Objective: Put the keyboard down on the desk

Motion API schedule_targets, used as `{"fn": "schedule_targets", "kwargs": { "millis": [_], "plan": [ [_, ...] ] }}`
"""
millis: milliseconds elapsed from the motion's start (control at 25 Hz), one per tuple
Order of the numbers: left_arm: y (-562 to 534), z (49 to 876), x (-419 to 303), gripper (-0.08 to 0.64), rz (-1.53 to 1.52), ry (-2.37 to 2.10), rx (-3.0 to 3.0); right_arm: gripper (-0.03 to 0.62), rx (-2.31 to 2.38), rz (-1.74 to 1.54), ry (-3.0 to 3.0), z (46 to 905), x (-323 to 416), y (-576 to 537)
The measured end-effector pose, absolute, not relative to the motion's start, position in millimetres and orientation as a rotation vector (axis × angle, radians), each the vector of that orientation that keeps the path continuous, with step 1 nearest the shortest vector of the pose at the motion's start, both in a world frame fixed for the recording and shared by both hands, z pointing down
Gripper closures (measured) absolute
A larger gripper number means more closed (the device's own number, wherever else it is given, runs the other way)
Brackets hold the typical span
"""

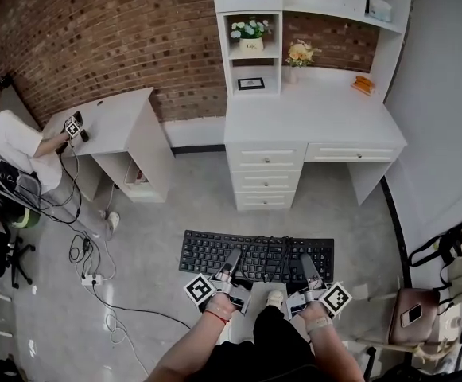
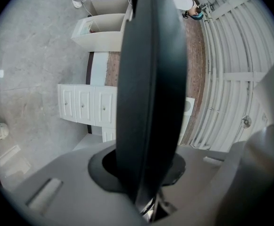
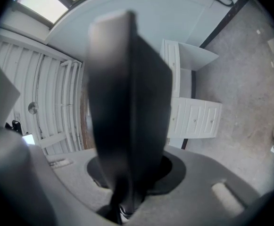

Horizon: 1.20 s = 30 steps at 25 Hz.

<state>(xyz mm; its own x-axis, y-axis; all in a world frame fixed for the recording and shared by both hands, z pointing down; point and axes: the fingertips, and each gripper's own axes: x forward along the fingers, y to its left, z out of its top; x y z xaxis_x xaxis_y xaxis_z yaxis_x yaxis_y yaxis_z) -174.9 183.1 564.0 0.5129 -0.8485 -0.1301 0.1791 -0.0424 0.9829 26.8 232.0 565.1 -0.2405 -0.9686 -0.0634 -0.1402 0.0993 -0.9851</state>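
I hold a black keyboard level above the grey floor, a little in front of the white desk. My left gripper is shut on the keyboard's near edge left of centre. My right gripper is shut on the same edge further right. In the left gripper view the keyboard stands edge-on between the jaws and fills the middle. The right gripper view shows the keyboard the same way, blurred and clamped between the jaws. The desk's drawers lie beyond it.
The desk carries a hutch with a flower pot, a second bouquet, a small picture frame and an orange object. At the left are a smaller white desk and a person. Cables trail on the floor.
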Motion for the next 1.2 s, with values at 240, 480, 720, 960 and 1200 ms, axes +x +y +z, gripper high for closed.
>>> {"fn": "schedule_targets", "kwargs": {
  "millis": [240,480,720,960,1200],
  "plan": [
    [143,559,-162,0.486,-0.942,-0.663,1.363,0.517,-1.123,-1.259,1.545,561,41,188],
    [108,557,-144,0.486,-0.957,-0.677,1.355,0.517,-1.118,-1.269,1.57,559,61,149],
    [74,559,-123,0.486,-0.965,-0.692,1.347,0.517,-1.1,-1.292,1.572,559,81,111],
    [44,568,-102,0.486,-0.964,-0.706,1.325,0.518,-1.123,-1.325,1.584,569,103,79],
    [16,568,-77,0.486,-0.942,-0.704,1.338,0.518,-1.126,-1.326,1.564,574,128,54]
  ]
}}
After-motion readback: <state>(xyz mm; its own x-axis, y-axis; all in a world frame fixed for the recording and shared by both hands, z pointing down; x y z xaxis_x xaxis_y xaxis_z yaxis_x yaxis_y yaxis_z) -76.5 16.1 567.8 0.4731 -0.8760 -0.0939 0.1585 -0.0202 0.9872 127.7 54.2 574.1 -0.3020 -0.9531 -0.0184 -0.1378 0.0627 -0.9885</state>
